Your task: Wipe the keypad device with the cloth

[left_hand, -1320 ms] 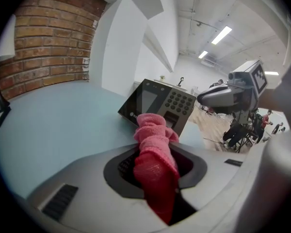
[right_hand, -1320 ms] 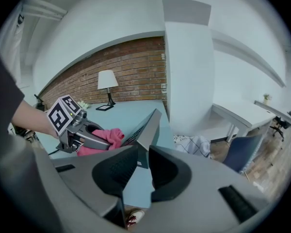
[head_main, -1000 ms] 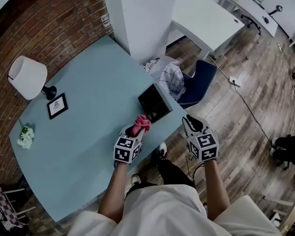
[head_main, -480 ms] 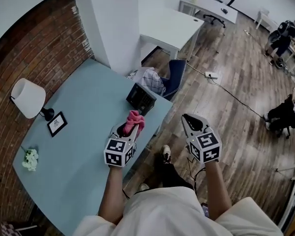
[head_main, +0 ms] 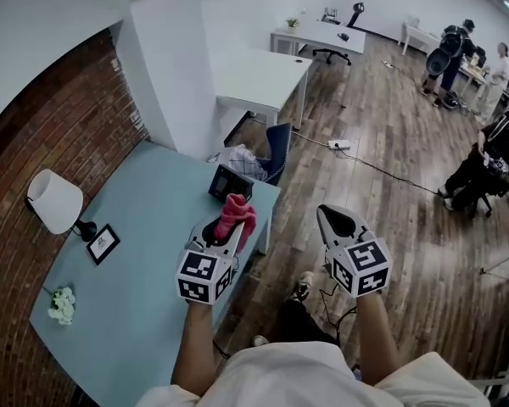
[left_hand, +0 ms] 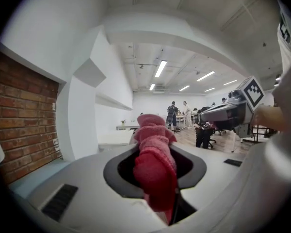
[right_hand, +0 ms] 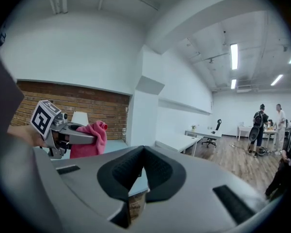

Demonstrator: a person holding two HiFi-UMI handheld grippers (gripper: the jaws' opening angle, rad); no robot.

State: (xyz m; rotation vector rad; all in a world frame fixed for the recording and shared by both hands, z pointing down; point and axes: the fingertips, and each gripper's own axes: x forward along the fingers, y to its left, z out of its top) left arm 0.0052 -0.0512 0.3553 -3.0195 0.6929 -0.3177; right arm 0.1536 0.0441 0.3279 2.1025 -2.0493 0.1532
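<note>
Open-plan office: wood floor (head_main: 390, 168), brick wall (head_main: 42, 134) along one side, and a pale blue table (head_main: 144, 261) set against it.

Table contents: a white-shaded lamp (head_main: 55, 202) near the brick, a small picture frame (head_main: 103, 245) just beside the lamp's base, and a sprig of white flowers (head_main: 62, 305) farther along that side. The keypad device (head_main: 230, 183), dark and box-shaped, sits at the table's far corner by its floor-side edge. Just past that corner is a navy chair (head_main: 278, 147) with checked fabric (head_main: 242, 161) draped on it.

Left gripper (head_main: 223, 230): jaws clamped on the pink cloth (head_main: 236, 214). In the left gripper view the cloth fills the space between the pads and bunches up beyond the tips in a loose fold. The gripper is held over the floor-side edge of the table, on the near side of the keypad device. Cloth and device are apart, with bare table between them.

Right gripper (head_main: 331, 219): jaws together, pads meeting at the tips, nothing between them. It is held off the table, over the floor, level with the left one and well apart from it. From its own view the cloth-bearing gripper shows at the left.

Background: white desks (head_main: 259, 79) behind the chair, a cable (head_main: 382, 170) trailing across the floor, and several people (head_main: 454, 49) standing at the far end of the room, too small to detail.
</note>
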